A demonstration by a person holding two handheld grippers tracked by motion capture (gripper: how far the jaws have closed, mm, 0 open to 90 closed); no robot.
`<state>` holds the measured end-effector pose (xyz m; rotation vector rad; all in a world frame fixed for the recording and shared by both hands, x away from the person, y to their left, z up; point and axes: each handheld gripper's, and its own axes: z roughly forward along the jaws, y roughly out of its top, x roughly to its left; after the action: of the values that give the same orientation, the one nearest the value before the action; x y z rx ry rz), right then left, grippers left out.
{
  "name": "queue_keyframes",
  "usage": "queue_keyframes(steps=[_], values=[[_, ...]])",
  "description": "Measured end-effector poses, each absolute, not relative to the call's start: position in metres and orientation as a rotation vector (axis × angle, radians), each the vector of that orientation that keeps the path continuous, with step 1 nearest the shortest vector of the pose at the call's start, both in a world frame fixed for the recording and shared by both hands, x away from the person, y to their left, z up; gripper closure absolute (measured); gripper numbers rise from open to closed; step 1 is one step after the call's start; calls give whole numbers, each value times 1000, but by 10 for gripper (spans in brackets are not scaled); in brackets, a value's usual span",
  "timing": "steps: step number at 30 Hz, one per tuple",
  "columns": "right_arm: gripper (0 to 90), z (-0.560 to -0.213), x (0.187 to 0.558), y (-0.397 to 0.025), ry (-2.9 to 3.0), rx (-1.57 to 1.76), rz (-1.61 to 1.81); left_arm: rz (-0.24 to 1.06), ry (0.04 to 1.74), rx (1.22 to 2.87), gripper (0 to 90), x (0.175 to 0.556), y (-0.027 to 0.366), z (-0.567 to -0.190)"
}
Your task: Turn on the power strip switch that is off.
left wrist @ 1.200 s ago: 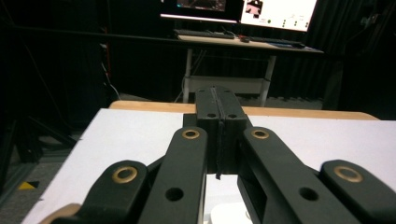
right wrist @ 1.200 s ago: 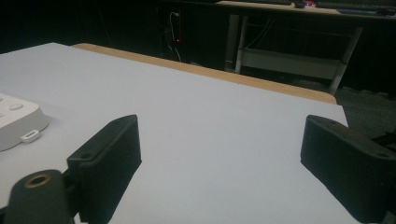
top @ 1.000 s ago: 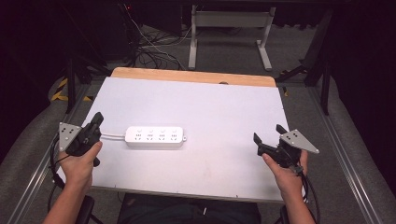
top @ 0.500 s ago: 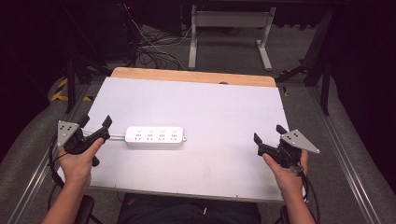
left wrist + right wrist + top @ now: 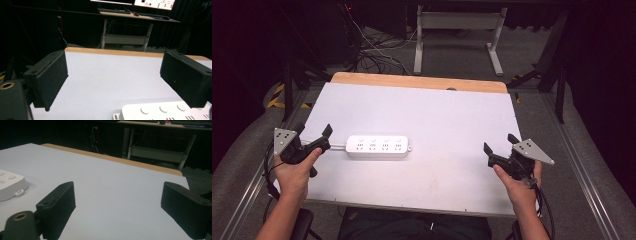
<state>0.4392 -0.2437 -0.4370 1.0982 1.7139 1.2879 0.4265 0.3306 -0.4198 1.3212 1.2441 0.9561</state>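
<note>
A white power strip (image 5: 377, 146) with several sockets lies flat on the white table top (image 5: 437, 115), left of centre. My left gripper (image 5: 313, 130) is held open just left of the strip's cable end, apart from it. In the left gripper view the open gripper (image 5: 117, 82) has bare table between its pads, and the power strip (image 5: 162, 112) lies low at the right. My right gripper (image 5: 499, 142) stands open near the table's right front, far from the strip. In the right gripper view the gripper (image 5: 120, 207) holds nothing, and the power strip's end (image 5: 10, 185) shows at far left.
A wooden strip (image 5: 417, 81) runs along the table's far edge. Beyond it are a metal desk frame (image 5: 457, 30) and loose cables (image 5: 372, 55) on the floor. A thin white cable (image 5: 337, 146) leaves the strip's left end.
My left gripper's jaws have spread from nearly together to wide open, and it has turned toward the power strip. The right gripper and the strip have stayed put.
</note>
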Motion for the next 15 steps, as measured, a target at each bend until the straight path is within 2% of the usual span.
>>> queue_keyframes(steps=[15], values=[[126, -436, 433, -249, 1696, 1111, 1280, 921, 1234, 1336, 87, 432, 328, -421]])
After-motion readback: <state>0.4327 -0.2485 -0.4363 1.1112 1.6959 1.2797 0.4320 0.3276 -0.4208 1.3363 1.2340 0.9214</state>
